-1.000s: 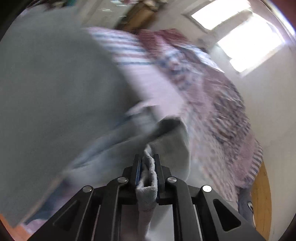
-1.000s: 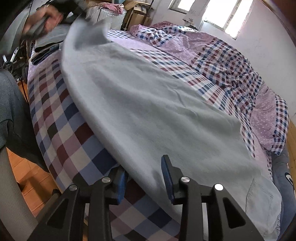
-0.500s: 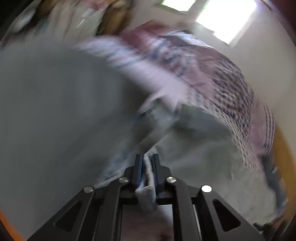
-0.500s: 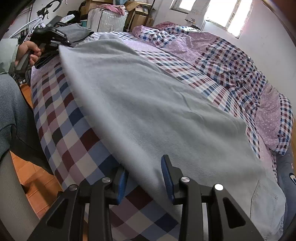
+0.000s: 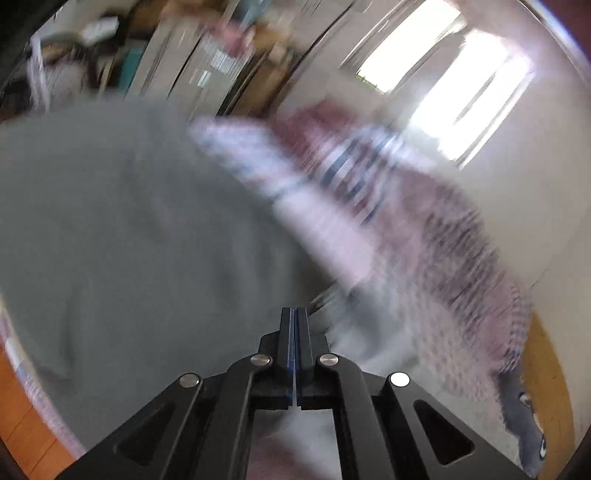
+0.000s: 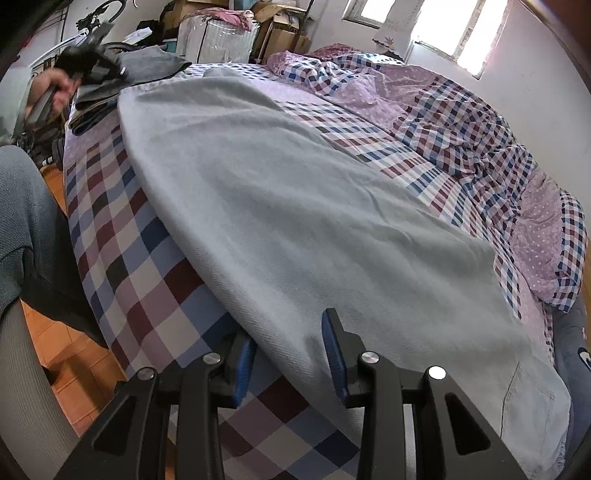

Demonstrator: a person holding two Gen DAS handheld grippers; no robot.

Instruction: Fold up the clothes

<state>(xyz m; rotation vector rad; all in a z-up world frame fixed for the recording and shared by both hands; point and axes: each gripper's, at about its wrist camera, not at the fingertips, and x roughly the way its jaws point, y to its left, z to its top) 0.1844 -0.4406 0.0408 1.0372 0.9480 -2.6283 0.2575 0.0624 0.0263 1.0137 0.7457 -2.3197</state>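
1. Grey garment (image 6: 295,206): spread flat on checked bed (image 6: 122,236), its near edge lying between right gripper (image 6: 290,354) jaws, which stand apart.
2. Left gripper (image 5: 295,314): jaws just closed, pressed together, empty, garment beyond them.

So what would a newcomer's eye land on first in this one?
A large pale blue-grey garment spread flat across the checked bedsheet, filling the right wrist view. The right gripper straddles its near edge. Beyond, a rumpled checked quilt lies under the bright window.
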